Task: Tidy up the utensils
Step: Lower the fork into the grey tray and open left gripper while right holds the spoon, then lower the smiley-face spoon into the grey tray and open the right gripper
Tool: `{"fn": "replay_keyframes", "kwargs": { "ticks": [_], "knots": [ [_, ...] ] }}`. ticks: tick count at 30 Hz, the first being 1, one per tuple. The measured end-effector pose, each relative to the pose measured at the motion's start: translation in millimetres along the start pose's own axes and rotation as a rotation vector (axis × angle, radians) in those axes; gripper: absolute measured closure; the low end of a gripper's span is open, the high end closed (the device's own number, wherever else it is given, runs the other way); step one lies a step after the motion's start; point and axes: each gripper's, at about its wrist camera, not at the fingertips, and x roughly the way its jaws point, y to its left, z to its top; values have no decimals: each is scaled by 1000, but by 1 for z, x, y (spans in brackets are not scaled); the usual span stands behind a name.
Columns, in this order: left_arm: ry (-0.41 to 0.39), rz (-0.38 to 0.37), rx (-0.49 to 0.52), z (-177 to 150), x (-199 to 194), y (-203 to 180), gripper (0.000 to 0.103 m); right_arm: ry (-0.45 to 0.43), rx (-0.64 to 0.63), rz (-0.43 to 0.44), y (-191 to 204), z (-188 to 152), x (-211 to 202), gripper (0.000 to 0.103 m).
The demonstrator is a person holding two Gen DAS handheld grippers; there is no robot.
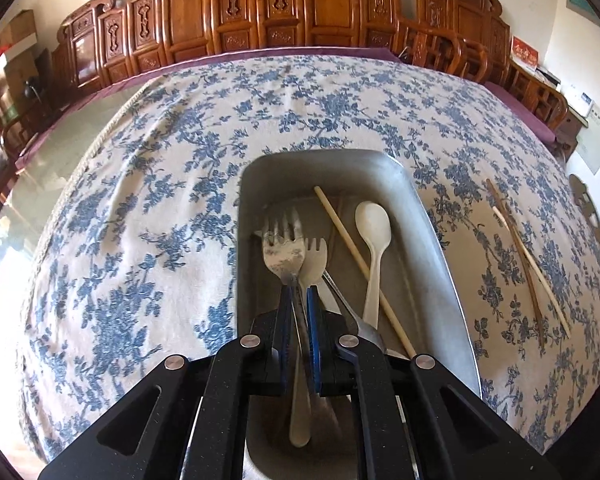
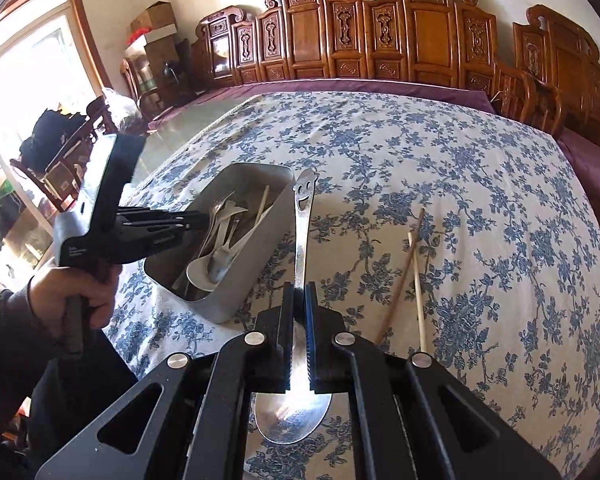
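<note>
A metal tray (image 1: 428,216) sits on the floral tablecloth and holds forks, a white plastic spoon (image 1: 374,226) and a light chopstick (image 1: 356,256). My left gripper (image 1: 299,292) is shut on a steel fork (image 1: 282,250) over the tray, tines pointing away. The tray (image 2: 240,300) and left gripper (image 2: 204,216) also show in the right wrist view. My right gripper (image 2: 299,292) is shut on a steel spoon (image 2: 300,240) with a smiley-face handle, held above the cloth just right of the tray, bowl toward the camera.
Two chopsticks, one dark (image 2: 400,280) and one light (image 2: 418,300), lie on the cloth right of the tray; they also show in the left wrist view (image 1: 520,256). Carved wooden chairs (image 2: 420,28) line the table's far side. The table's glass edge (image 1: 80,140) lies at left.
</note>
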Motion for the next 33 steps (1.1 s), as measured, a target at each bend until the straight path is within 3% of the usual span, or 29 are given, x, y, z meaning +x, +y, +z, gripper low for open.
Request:
{"fn": "replay_keyframes", "kwargs": {
  "ticks": [13,19,24,29,33],
  "knots": [
    [-95,-8,15,-4,-72,38,95,13,1,24,32,19,25,97],
    [-131,-19,2,-8,-92,53,79,29,-12,25,52,33,46,97],
    [-145,-24,-19,-14,-99,68,59,46,-21,30,70,44,66,97],
    [-155,-9,-41,-19,-100,82,24,67,-39,32,87,54,88,97],
    [-149,2,-65,-20,-96,92,18,91,-52,22,99,59,108,97]
  ]
}}
